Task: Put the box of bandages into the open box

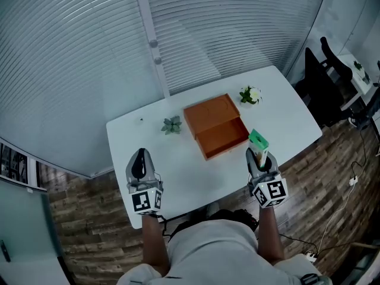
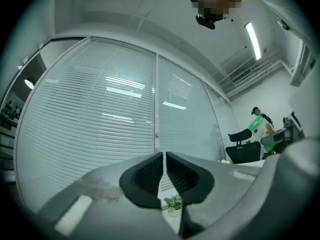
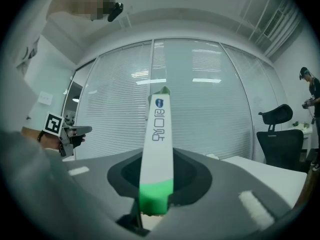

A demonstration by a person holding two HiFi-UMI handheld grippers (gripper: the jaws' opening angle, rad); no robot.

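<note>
- The right gripper [image 1: 261, 159] pinches the bandage box [image 1: 258, 140] upright.
- The open box [image 1: 224, 139] lies just ahead and left of it.
- The left gripper [image 1: 141, 155] is farther away, pressed together and empty.

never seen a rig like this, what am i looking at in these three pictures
No robot here: a person holds a two-jaw gripper in each hand. One picture comes from a camera on the person's head, looking down; the other two cameras ride on the grippers, looking along their jaws. On the white table stand an open orange box and two small green plants. The right gripper is clamped on a slim white-and-green box of bandages; the left gripper is shut and empty.
</note>
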